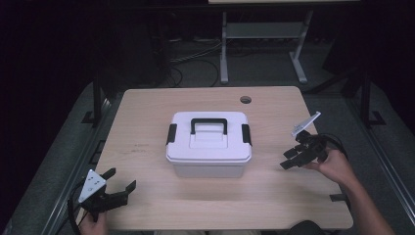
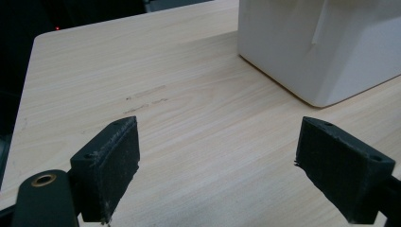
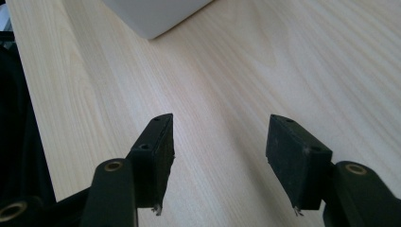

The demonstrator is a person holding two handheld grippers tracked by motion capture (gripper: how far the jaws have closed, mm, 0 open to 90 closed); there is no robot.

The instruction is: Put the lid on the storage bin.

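Note:
A white lidded storage box (image 1: 209, 143) with a black handle (image 1: 209, 124) and black side latches stands in the middle of the wooden table (image 1: 147, 112). My left gripper (image 1: 121, 182) rests at the table's front left corner, open, nothing between its jaws; the box's corner (image 2: 321, 52) lies ahead to its right. My right gripper (image 1: 289, 160) hovers to the right of the box, jaws apart and empty, pointing toward it. In the right gripper view the open right gripper (image 3: 220, 142) hangs over bare wood with a box corner (image 3: 156, 16) at the top.
A round cable hole (image 1: 245, 100) sits at the table's far right. Behind the table, a white desk frame (image 1: 264, 44) and cables lie on the dark floor. Faint scuff marks (image 2: 146, 97) show on the wood left of the box.

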